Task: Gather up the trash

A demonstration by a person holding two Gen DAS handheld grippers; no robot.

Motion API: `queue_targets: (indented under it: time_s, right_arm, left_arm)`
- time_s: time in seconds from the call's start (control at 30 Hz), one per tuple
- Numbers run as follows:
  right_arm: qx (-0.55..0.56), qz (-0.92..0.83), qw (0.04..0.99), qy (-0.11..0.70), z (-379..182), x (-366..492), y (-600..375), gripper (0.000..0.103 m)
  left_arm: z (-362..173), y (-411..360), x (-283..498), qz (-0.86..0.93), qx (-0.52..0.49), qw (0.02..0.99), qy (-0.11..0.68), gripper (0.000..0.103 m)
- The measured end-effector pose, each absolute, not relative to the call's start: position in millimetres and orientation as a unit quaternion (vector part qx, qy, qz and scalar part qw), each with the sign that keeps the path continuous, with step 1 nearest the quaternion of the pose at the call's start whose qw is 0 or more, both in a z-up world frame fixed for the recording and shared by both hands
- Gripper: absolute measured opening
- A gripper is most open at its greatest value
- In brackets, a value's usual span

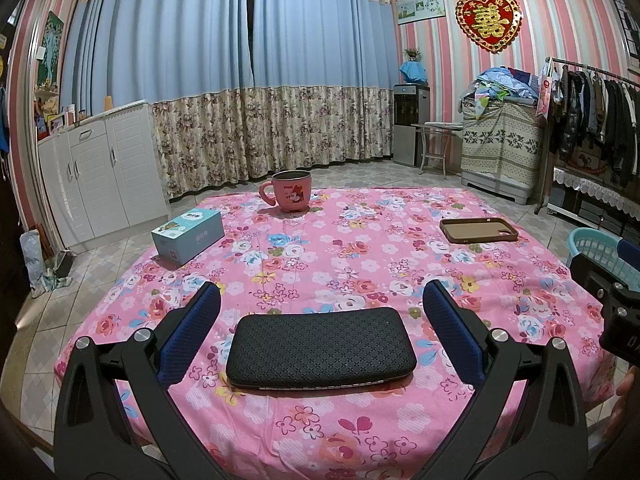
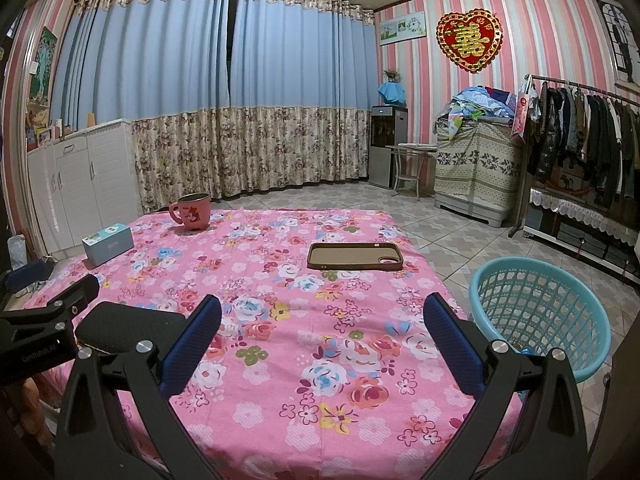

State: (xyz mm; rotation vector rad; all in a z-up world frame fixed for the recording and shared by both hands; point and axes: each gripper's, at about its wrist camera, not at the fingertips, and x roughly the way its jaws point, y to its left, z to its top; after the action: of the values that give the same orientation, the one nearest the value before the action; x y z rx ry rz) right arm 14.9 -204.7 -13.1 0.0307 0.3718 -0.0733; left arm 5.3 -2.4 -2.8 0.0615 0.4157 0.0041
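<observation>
Hovering spread and empty, the left claw (image 1: 321, 300) brackets a black quilted flat pouch (image 1: 320, 348); right claw (image 2: 322, 312) likewise spread; no trash visible, so searching seems next.

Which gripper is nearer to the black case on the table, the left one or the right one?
Left. The left gripper is open with the black case lying between its fingers. The right gripper is open beside it, with the case off to its left.
</observation>
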Motion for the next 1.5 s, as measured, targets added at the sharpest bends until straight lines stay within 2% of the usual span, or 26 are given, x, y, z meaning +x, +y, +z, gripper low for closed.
queue_targets:
  time_s: [1.5]
  right_arm:
    - [0.015,-0.036,0.982,0.184,-13.3,15.5,-204.5,0.099]
  left_arm:
    - [-0.5,-6.9,4.2,0.000,0.038,0.980,0.198,0.098]
